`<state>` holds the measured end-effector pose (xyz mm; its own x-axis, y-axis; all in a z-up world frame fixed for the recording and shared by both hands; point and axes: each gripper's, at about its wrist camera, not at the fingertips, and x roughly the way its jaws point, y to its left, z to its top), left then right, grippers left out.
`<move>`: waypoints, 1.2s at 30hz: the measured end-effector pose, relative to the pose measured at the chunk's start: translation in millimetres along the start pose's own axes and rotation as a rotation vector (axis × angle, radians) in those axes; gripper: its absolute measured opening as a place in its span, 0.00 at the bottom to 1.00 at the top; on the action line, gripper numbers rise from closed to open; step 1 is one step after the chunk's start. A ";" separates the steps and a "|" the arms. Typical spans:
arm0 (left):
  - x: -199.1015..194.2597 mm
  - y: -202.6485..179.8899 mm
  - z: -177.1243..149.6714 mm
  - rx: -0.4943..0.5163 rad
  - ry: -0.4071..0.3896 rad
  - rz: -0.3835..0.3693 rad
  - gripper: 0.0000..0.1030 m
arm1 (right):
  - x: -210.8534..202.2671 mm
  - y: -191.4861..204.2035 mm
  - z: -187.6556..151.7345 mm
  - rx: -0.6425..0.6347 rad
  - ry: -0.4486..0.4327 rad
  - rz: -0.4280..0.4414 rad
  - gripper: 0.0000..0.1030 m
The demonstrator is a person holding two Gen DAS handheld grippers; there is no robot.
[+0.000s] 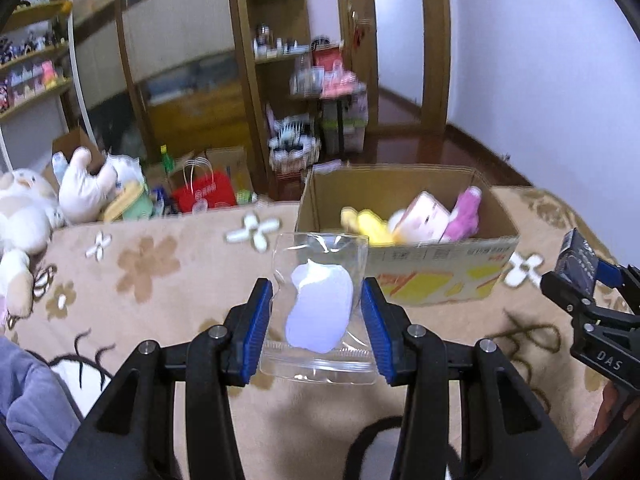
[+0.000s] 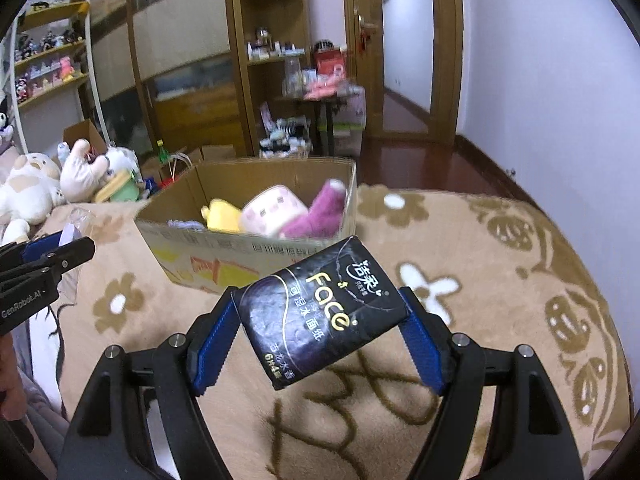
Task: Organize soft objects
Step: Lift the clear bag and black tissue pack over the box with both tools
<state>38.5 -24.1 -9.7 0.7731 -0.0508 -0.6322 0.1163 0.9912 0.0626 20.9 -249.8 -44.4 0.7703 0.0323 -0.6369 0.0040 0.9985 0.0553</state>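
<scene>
My left gripper [image 1: 318, 300] is shut on a clear zip bag [image 1: 320, 312] with a pale lilac soft item inside, held above the beige floral blanket [image 1: 160, 280]. My right gripper [image 2: 320, 320] is shut on a dark tissue pack [image 2: 320, 316] printed "Face", held tilted above the blanket. An open cardboard box [image 1: 440, 276] sits ahead on the blanket; in the right wrist view the box [image 2: 224, 252] holds a yellow toy [image 2: 220, 216], a pink block plush [image 2: 274, 210] and a magenta plush [image 2: 324, 212]. The right gripper shows at the right edge of the left wrist view [image 1: 584, 276].
Several white and cream plush toys [image 1: 84, 184] lie at the blanket's far left edge. Beyond it are a red paper bag [image 1: 206, 194], cardboard boxes, wooden shelves [image 1: 272, 40] with small items and a doorway [image 2: 404, 48]. Blanket stretches right of the box [image 2: 480, 240].
</scene>
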 end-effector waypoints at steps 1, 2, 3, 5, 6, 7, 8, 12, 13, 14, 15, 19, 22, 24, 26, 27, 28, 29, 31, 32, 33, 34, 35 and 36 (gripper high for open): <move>-6.6 -0.9 2.8 0.006 -0.029 0.002 0.43 | -3.5 0.6 2.8 -0.003 -0.016 0.000 0.79; -11.1 -1.6 4.7 0.012 -0.051 0.005 0.43 | -7.7 1.7 4.2 -0.005 -0.027 -0.001 0.79; -16.0 -2.3 6.6 0.021 -0.075 0.011 0.43 | -12.2 2.4 8.3 -0.009 -0.048 -0.001 0.79; -25.3 -4.0 10.6 0.038 -0.123 0.019 0.43 | -20.7 3.5 14.0 -0.013 -0.081 0.003 0.79; -28.4 -5.1 13.2 0.044 -0.141 0.017 0.43 | -23.3 4.0 16.0 -0.015 -0.093 0.006 0.79; -30.9 -5.5 15.4 0.048 -0.156 0.015 0.43 | -27.7 4.9 20.7 -0.021 -0.115 0.010 0.79; -33.8 -6.5 18.3 0.054 -0.173 0.014 0.43 | -31.0 5.4 23.8 -0.027 -0.131 0.011 0.79; -42.9 -12.3 30.1 0.082 -0.231 0.014 0.43 | -44.9 9.3 41.9 -0.052 -0.202 0.023 0.79; -43.9 -13.0 33.3 0.085 -0.242 0.011 0.43 | -47.2 10.3 45.9 -0.059 -0.215 0.026 0.79; -45.1 -13.8 37.3 0.086 -0.253 0.005 0.43 | -48.4 11.3 48.5 -0.065 -0.222 0.026 0.79; -46.1 -14.5 41.7 0.084 -0.262 -0.001 0.43 | -49.1 12.1 52.4 -0.074 -0.230 0.026 0.79; -50.4 -16.5 64.5 0.067 -0.294 -0.033 0.43 | -49.7 16.7 72.8 -0.099 -0.272 0.040 0.79; -56.8 -19.4 84.8 0.073 -0.346 -0.030 0.43 | -46.9 19.2 89.6 -0.105 -0.301 0.053 0.79; -61.7 -21.1 100.1 0.080 -0.383 -0.034 0.43 | -44.3 19.8 99.1 -0.104 -0.315 0.065 0.79; -63.8 -21.6 111.7 0.088 -0.406 -0.036 0.43 | -41.4 20.6 110.3 -0.110 -0.328 0.076 0.79; -64.1 -21.6 118.2 0.091 -0.418 -0.037 0.43 | -39.2 21.7 116.7 -0.117 -0.338 0.082 0.79; -63.2 -21.2 123.0 0.092 -0.424 -0.037 0.43 | -37.8 22.1 120.2 -0.123 -0.342 0.084 0.79; -61.3 -20.8 127.5 0.093 -0.426 -0.036 0.43 | -35.0 22.9 124.5 -0.128 -0.346 0.082 0.79; -54.8 -19.2 135.5 0.090 -0.430 -0.028 0.43 | -29.4 22.5 131.1 -0.133 -0.353 0.085 0.79; -50.6 -18.3 137.1 0.087 -0.426 -0.026 0.43 | -26.8 21.7 132.9 -0.131 -0.354 0.087 0.79; -45.4 -16.8 137.7 0.078 -0.418 -0.026 0.43 | -22.5 20.6 135.1 -0.125 -0.354 0.092 0.79; -40.6 -15.4 138.0 0.071 -0.409 -0.030 0.43 | -19.8 18.8 135.7 -0.117 -0.354 0.096 0.79; -34.1 -13.7 136.7 0.059 -0.397 -0.035 0.43 | -15.7 16.5 135.6 -0.101 -0.352 0.107 0.79; -27.8 -12.4 134.4 0.050 -0.388 -0.038 0.43 | -13.6 13.8 133.1 -0.092 -0.350 0.114 0.79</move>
<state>99.4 -51.4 110.8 0.9447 -0.1394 -0.2968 0.1726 0.9810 0.0887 95.4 -242.4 67.4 0.9338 0.1414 -0.3287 -0.1389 0.9898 0.0314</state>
